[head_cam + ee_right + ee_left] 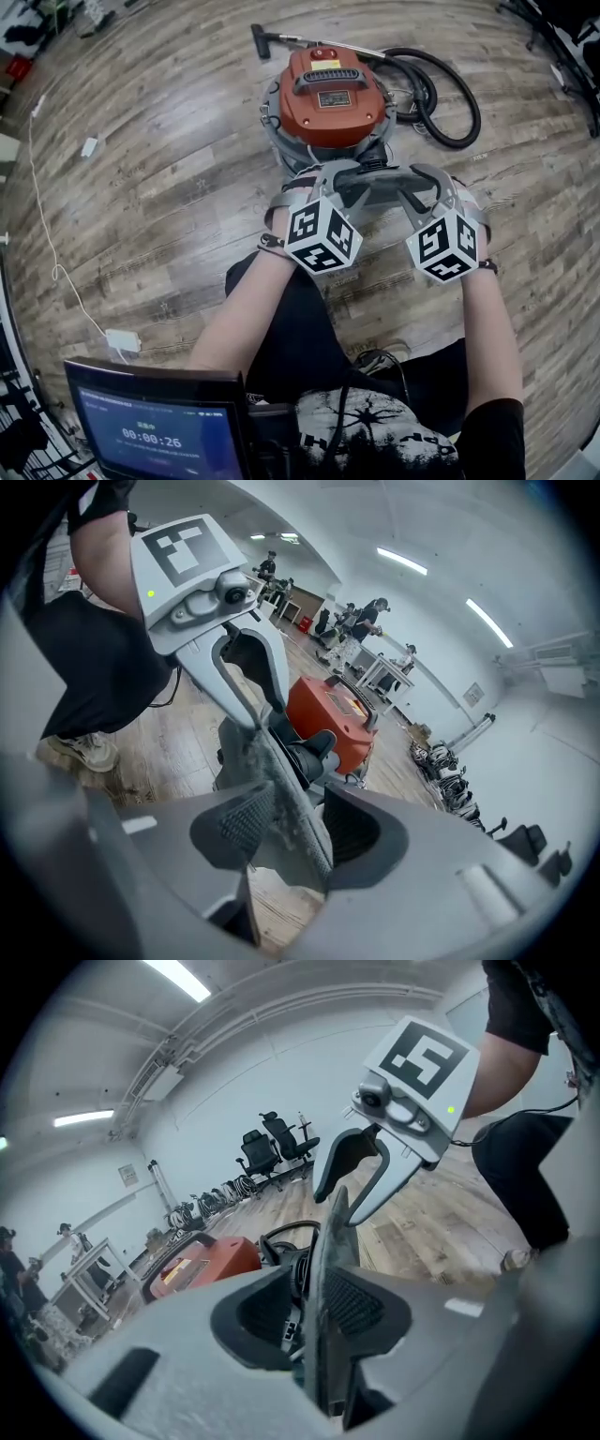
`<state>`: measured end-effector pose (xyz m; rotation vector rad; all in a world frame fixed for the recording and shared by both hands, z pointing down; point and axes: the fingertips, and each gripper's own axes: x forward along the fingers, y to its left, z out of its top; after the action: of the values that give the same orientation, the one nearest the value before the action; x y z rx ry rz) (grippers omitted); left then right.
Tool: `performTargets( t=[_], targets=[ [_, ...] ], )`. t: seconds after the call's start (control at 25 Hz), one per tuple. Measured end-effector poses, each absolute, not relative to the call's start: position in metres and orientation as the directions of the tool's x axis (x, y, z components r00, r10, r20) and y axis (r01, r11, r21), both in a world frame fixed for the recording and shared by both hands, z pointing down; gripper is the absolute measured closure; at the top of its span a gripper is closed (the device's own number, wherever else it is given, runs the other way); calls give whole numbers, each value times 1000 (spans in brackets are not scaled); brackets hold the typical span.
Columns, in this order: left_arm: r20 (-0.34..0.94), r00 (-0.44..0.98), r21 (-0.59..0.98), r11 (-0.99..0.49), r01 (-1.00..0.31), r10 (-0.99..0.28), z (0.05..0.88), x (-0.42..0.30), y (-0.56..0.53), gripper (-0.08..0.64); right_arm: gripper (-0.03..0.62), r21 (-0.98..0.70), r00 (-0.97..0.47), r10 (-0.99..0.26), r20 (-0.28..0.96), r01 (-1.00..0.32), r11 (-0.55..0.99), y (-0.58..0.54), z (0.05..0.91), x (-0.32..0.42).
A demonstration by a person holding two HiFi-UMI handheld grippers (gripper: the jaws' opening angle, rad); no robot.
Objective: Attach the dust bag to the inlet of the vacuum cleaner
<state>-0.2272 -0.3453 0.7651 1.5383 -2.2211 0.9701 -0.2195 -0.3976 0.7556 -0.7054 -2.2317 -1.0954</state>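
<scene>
The vacuum cleaner (330, 94), red-lidded on a grey drum, stands on the wood floor ahead of me. Its black hose (450, 103) coils at its right. A grey dust bag (375, 185) hangs between my two grippers, just in front of the drum. In the left gripper view the bag's edge (330, 1241) stands upright between the pads of my left gripper (314, 1312), which is open, with a gap on the left side. In the right gripper view my right gripper (291, 832) is open too. The fuzzy bag edge (272, 761) leans on its left pad, clear of the other.
A laptop (155, 427) sits by my knees at the lower left. A white adapter (122, 339) with its cable lies on the floor to the left. Office chairs (277, 1143) stand far off, and people at tables (361, 621) beyond the vacuum.
</scene>
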Motion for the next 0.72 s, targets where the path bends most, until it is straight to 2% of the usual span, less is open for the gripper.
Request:
performTargets(
  t=[0.04,0.16,0.24,0.36,0.56,0.72],
  targets=[
    [551,-402,-370,218,-903,-731,761,-227,-345,477,431,536,-717,215,663,656,532,-397,754,-220],
    [518,-415,-361,249,-899,-748,753,-230,-340,557,526,551,-740,222,635,636,540,-394,748,-220],
    [508,-416,-335,272,-902,-754,753,-232,-337,557,585,556,-749,226,623,627,546,-392,748,-220],
    [473,-401,-256,313,-915,-785,747,-233,-332,557,588,508,-747,263,611,625,593,-387,749,-221],
    [380,-354,-78,351,-933,-855,730,-225,-331,557,586,258,-744,417,523,604,754,-386,738,-210],
    [366,-346,-40,357,-933,-864,730,-219,-331,557,586,179,-747,471,469,603,777,-393,738,-204]
  ],
)
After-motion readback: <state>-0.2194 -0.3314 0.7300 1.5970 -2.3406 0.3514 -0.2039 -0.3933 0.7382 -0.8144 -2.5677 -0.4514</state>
